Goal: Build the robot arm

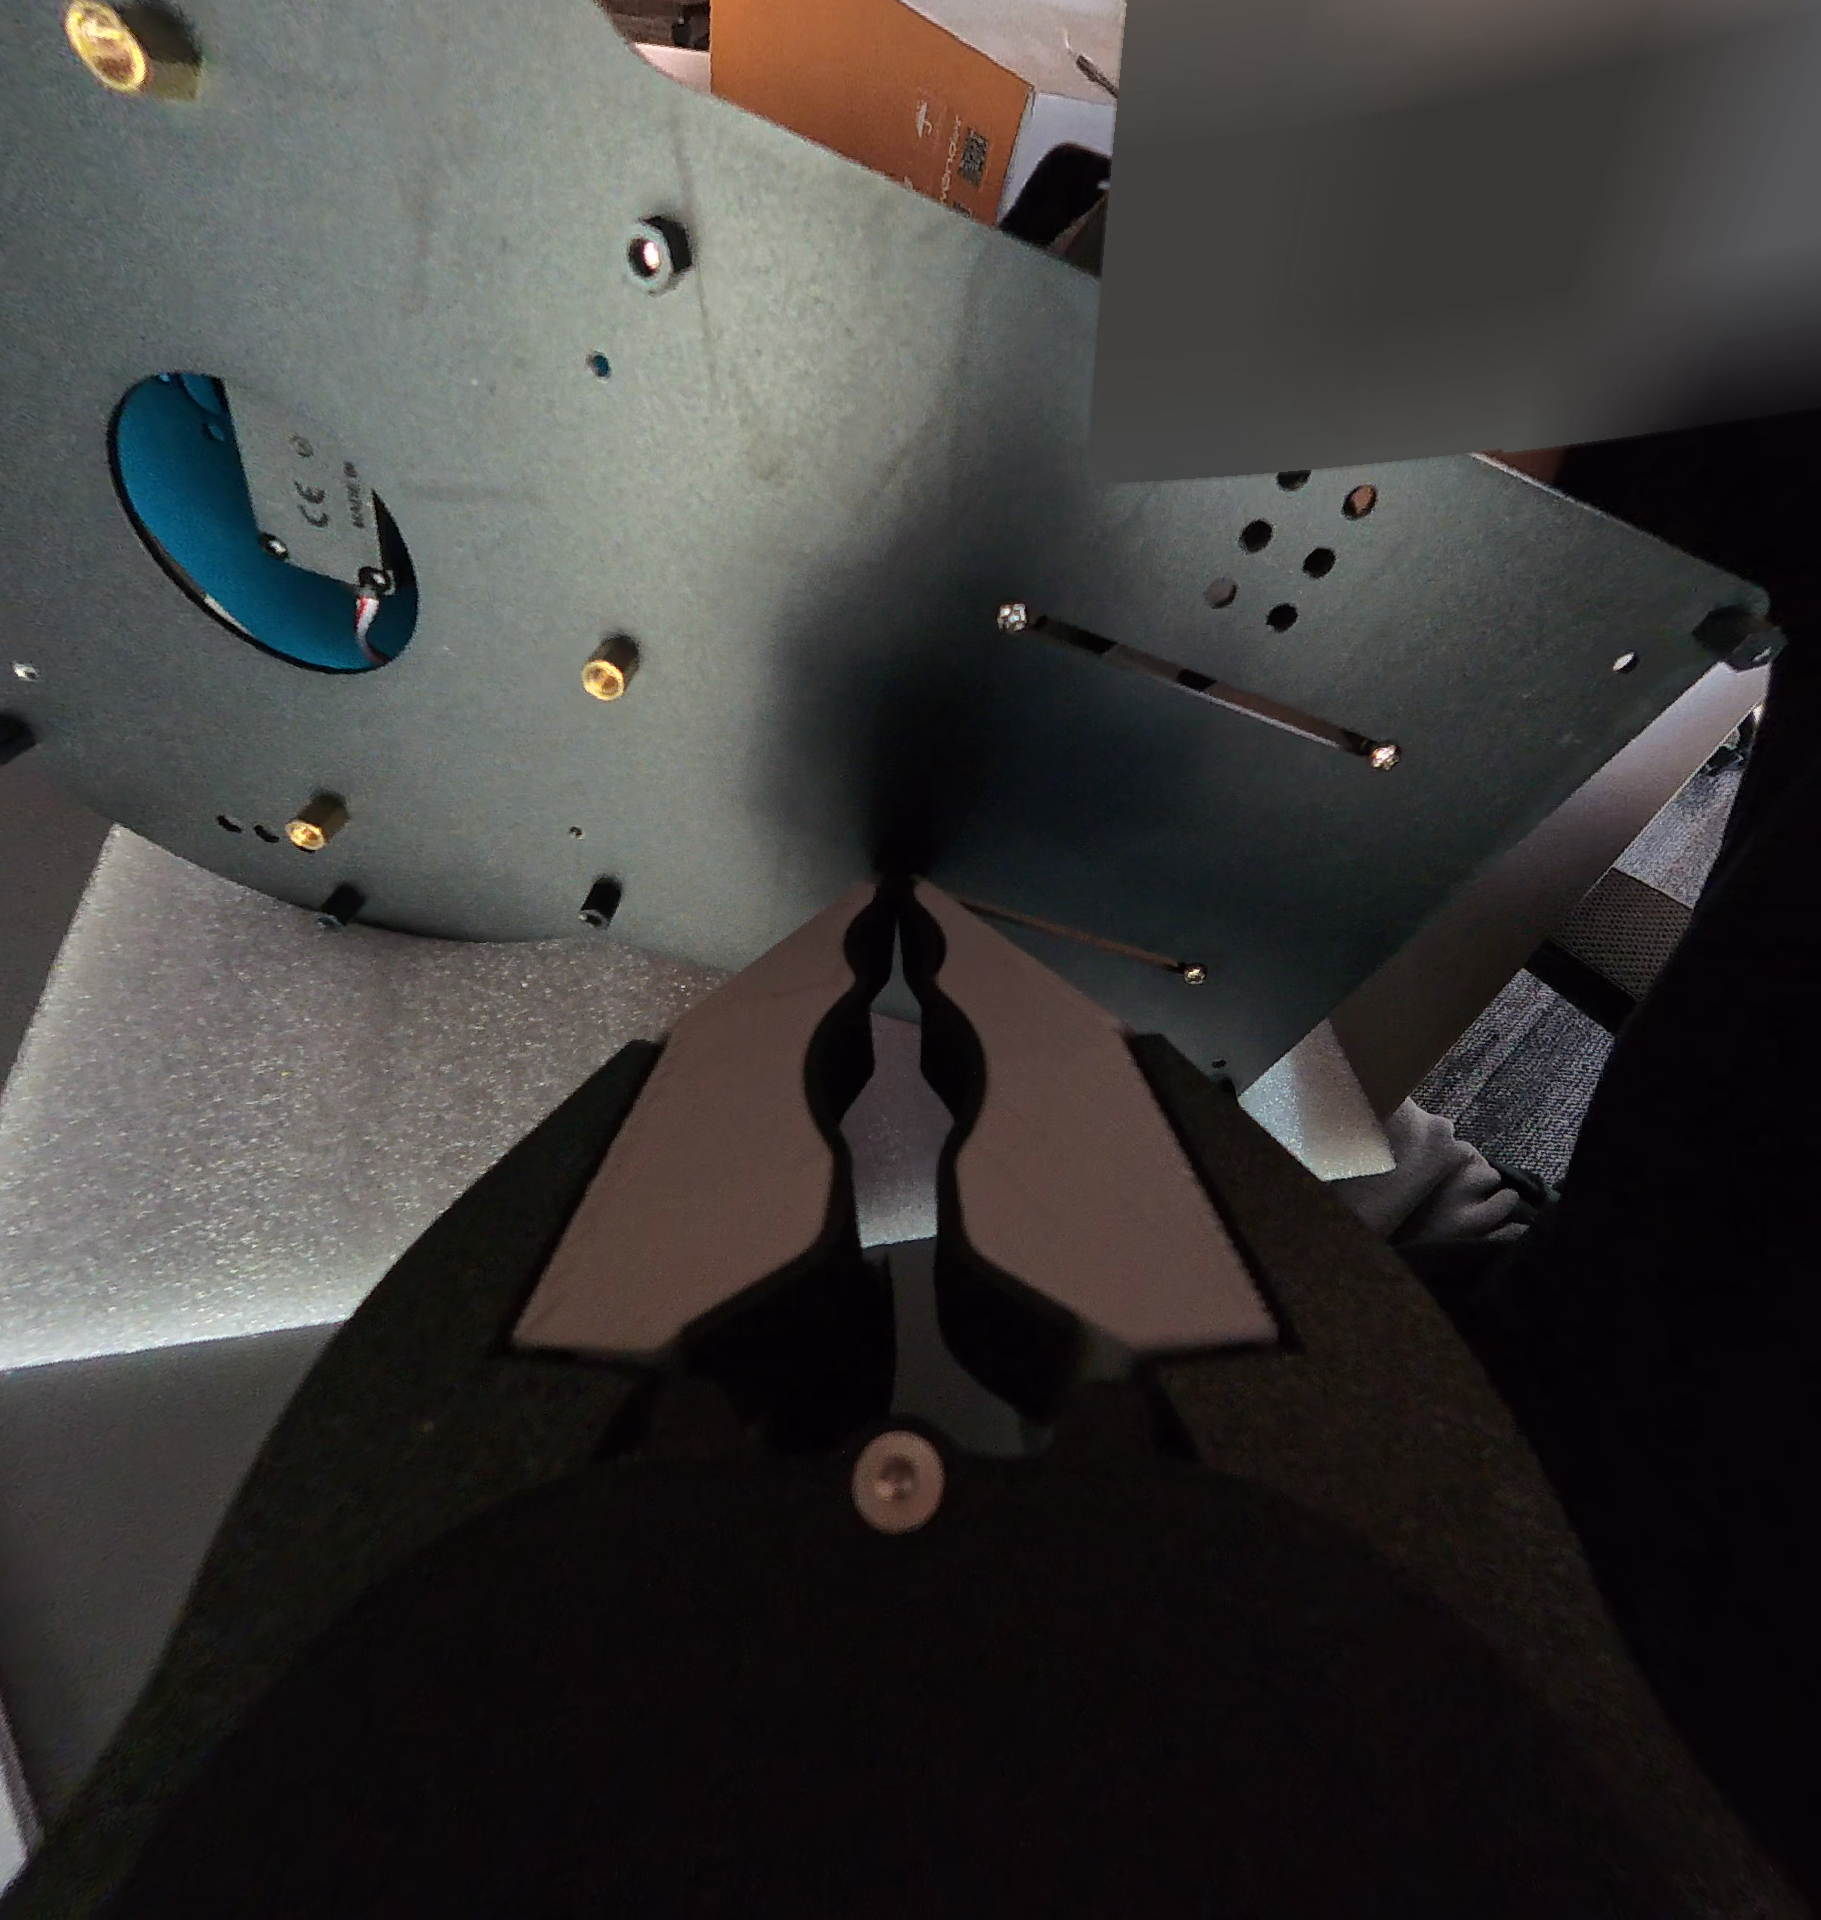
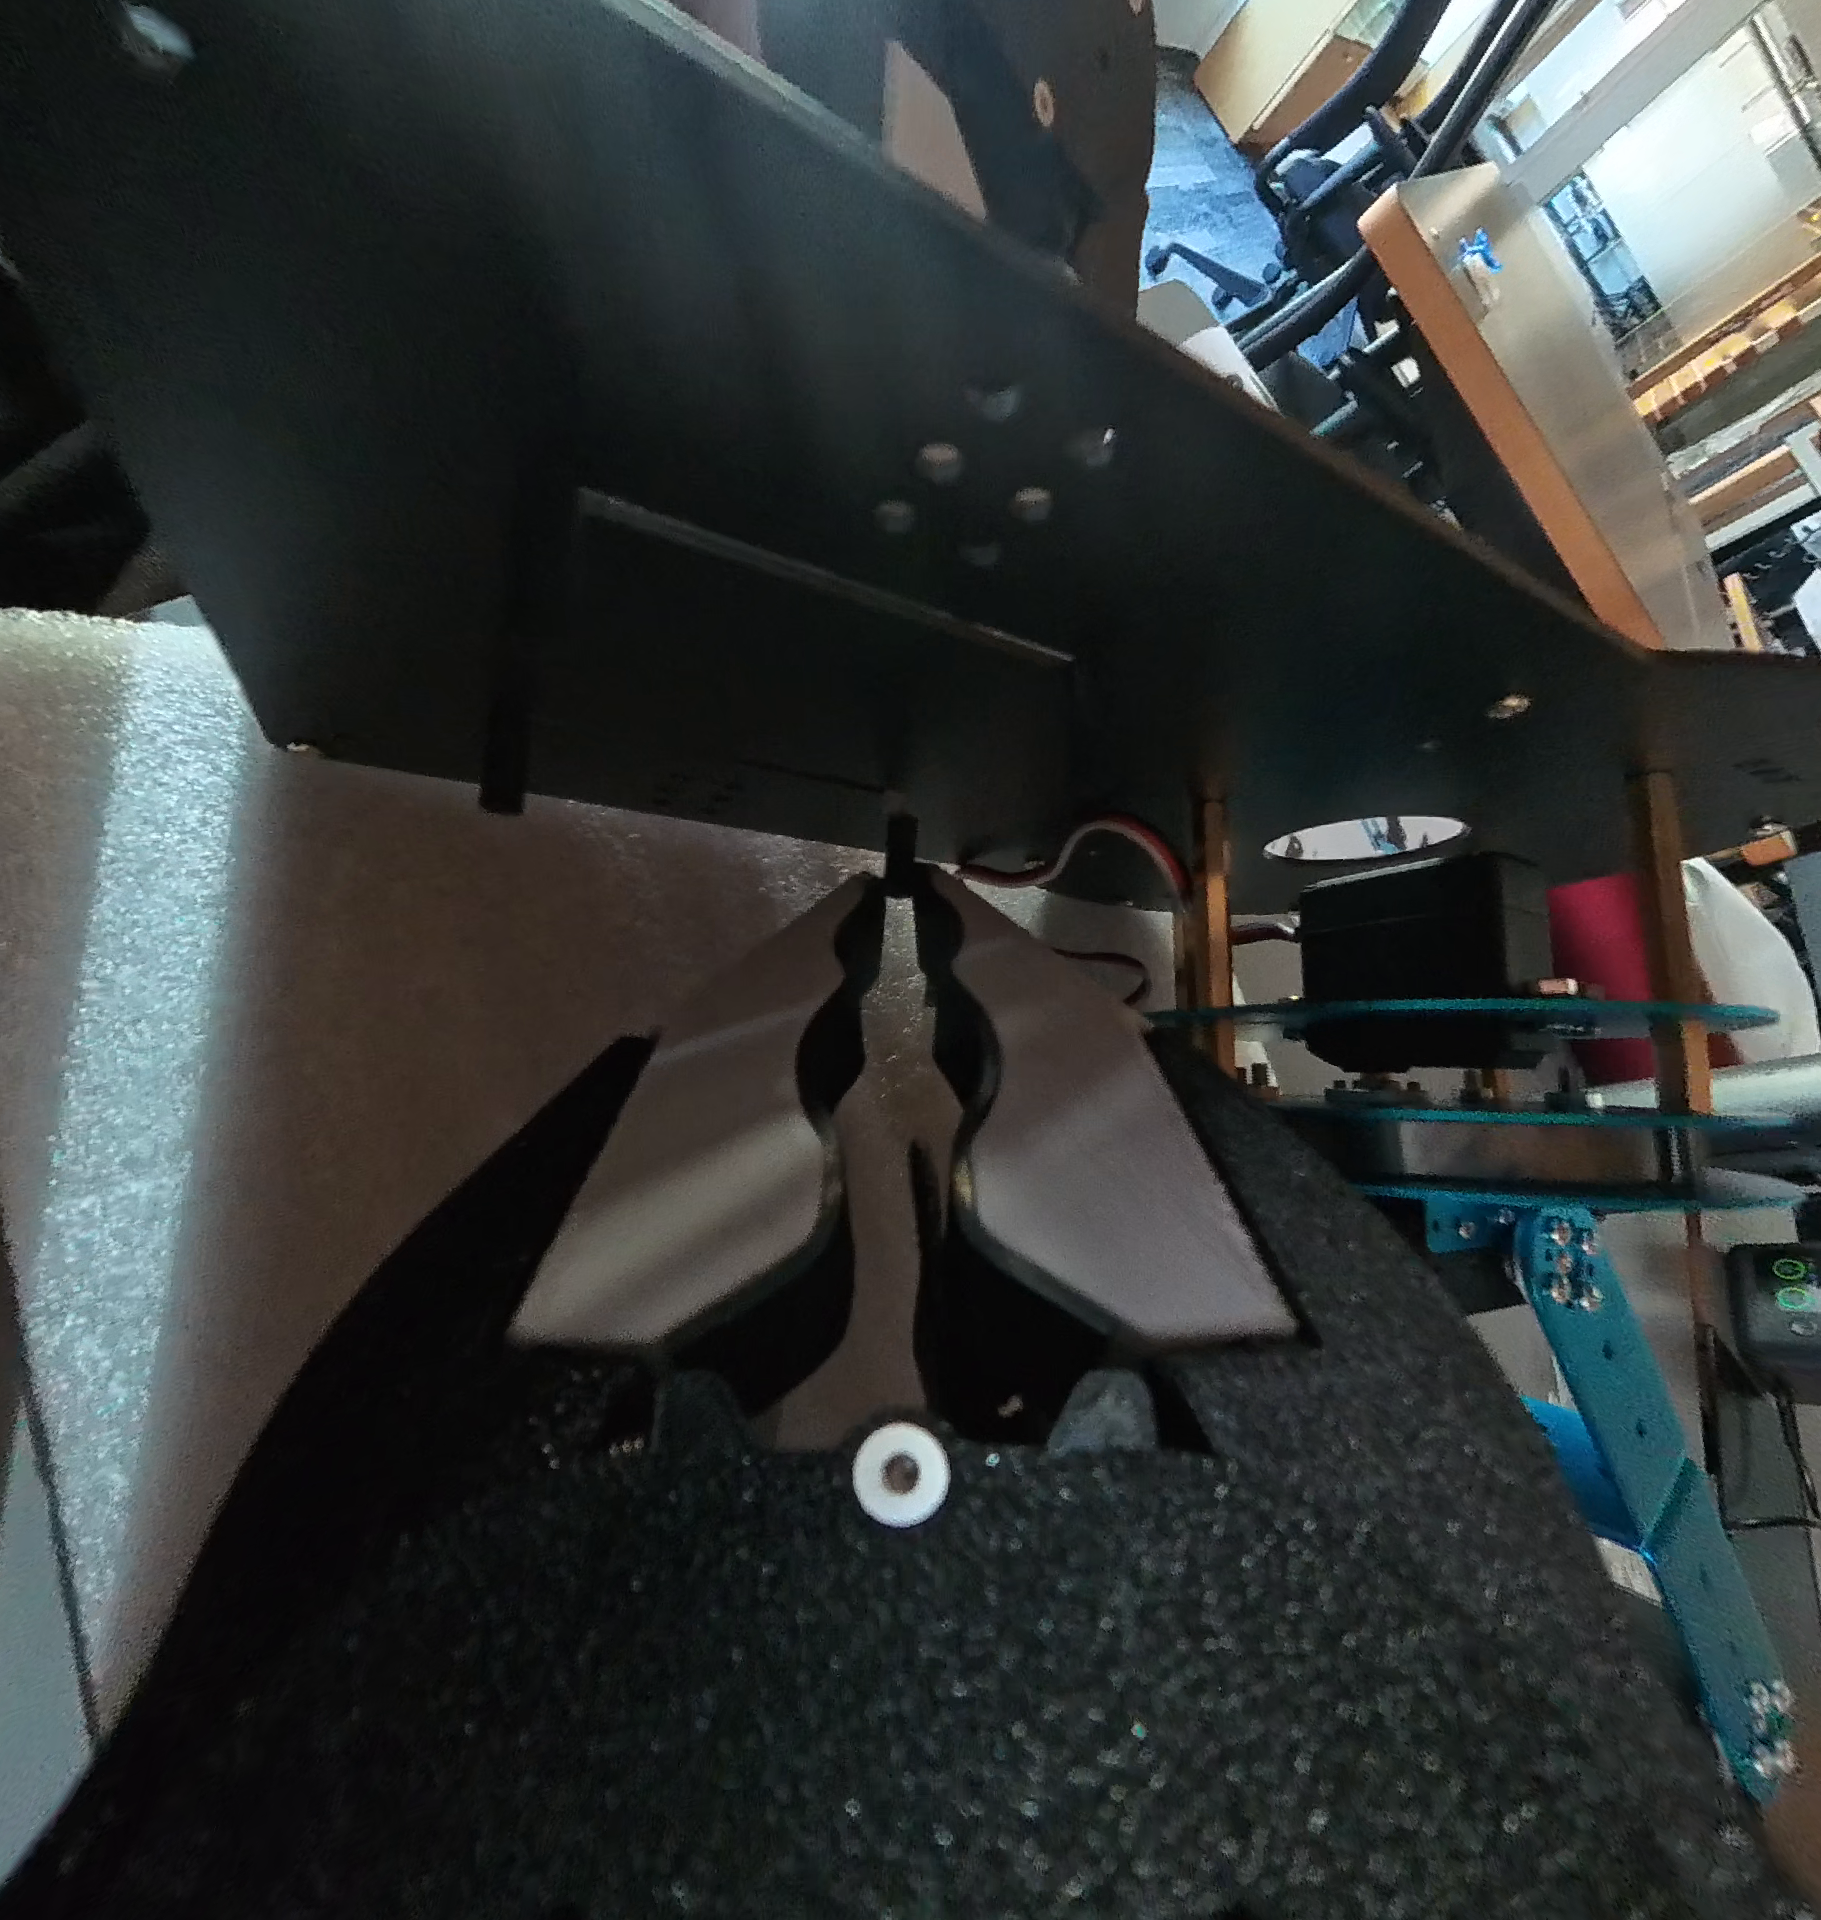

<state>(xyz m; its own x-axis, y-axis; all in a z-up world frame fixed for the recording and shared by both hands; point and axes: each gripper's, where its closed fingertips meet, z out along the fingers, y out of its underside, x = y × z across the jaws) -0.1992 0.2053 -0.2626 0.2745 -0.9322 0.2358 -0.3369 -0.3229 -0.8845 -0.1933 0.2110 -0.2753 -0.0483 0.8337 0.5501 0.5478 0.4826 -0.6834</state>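
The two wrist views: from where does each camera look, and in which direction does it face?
Left wrist view: sits behind the left gripper, faces the flat side of the dark metal plate, whose edge its fingers pinch; grey foam lies below.
Right wrist view: sits behind the right gripper, looks up under the plate at a small black standoff between its fingertips; blue brackets stand right.
Shared: the plate, the foam.

Matt grey metal plate point(image 1: 740, 499), brass standoffs point(image 1: 605, 677), grainy white foam block point(image 1: 262, 1122), glossy blue acrylic discs point(image 2: 1508, 1018).
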